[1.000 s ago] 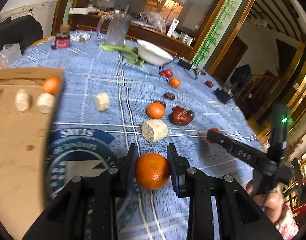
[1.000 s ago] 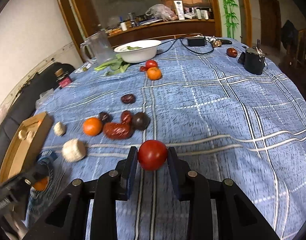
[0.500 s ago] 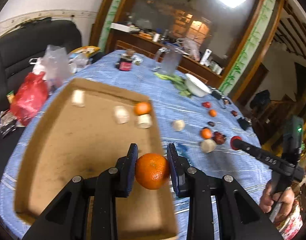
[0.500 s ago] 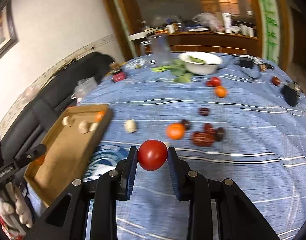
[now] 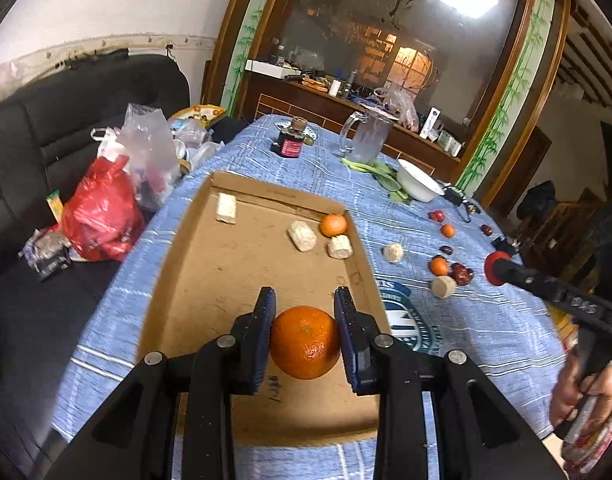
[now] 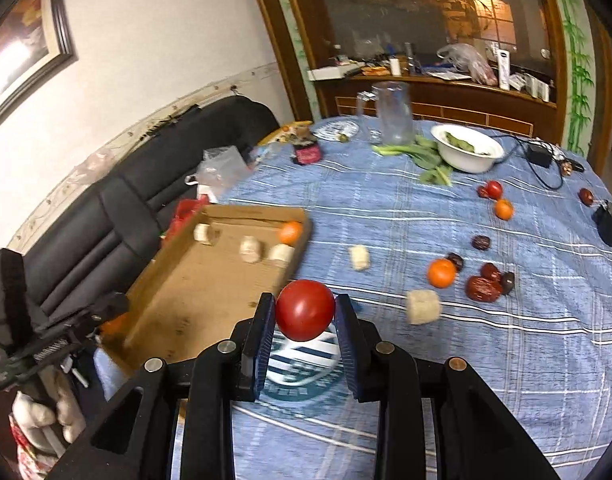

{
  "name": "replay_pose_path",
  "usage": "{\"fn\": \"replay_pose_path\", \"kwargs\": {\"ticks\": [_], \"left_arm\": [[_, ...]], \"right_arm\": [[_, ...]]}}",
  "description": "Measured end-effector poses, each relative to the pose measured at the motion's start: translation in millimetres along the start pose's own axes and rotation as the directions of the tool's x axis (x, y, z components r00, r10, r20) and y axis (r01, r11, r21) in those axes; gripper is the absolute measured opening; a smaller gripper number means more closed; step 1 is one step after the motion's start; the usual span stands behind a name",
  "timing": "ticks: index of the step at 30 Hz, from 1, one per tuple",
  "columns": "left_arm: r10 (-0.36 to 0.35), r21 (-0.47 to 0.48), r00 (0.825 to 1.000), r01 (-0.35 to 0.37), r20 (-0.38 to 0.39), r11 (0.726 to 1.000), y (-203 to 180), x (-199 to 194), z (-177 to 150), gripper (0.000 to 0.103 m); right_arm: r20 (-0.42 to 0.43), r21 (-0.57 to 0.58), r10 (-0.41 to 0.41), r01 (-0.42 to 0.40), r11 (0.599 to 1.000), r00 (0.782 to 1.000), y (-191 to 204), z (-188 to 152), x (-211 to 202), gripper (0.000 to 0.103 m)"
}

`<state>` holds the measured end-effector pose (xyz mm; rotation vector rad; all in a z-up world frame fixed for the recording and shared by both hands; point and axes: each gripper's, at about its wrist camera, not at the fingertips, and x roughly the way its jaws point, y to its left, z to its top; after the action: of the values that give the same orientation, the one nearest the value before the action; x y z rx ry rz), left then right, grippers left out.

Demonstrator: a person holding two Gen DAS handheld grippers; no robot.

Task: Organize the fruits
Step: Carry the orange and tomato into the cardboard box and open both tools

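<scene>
Cardboard tray [image 5: 210, 276] lay directly beneath the left gripper [image 5: 305, 322], whose fingers were closed on a mandarin orange [image 5: 305, 342] held over the tray's near end; a smaller orange [image 5: 333, 225] sat in the tray's 1 o'clock corner. Right gripper [image 6: 305, 314] clamped a red tomato [image 6: 305, 309] over the blue tablecloth [image 6: 486, 360], tray at its 10 o'clock. Judgement: left was nearer to release.

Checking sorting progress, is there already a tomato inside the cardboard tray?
No, the cardboard tray holds only a small orange and pale chunks.
</scene>
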<state>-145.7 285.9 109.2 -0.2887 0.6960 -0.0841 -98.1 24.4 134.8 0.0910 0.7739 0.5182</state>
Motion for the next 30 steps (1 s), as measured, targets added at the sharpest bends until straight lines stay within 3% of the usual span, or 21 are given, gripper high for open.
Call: {"fn": "replay_pose_path", "kwargs": {"ticks": [5,13,18,30], "left_arm": [[0.017,-0.024,0.998,-0.018,-0.064,1.0,19.1,20.3,27.4,0.029],[0.111,-0.02,0.98,-0.116,-0.167,0.993,46.2,76.9,58.2,0.029],[0.14,-0.062,0.956,-0.161,-0.257,0.985,68.6,120.6,59.9,0.029],[0.208,-0.013,0.924,-0.224,-0.321,0.975,63.5,156.5,68.8,0.031]], "right_arm": [[-0.048,0.003,0.052,-0.052,0.999,0.998,32.4,9.7,29.4,0.033],[-0.166,-0.07,0.048,-0.061,0.996,0.985,76.9,17.8,122.0,0.033],[-0.227,-0.071,0.039,-0.056,0.996,0.973,76.6,15.1,165.6,0.033],[-0.281,-0.047,0.024,-0.039,0.998,0.959,56.6,13.9,203.3,0.034]]}}
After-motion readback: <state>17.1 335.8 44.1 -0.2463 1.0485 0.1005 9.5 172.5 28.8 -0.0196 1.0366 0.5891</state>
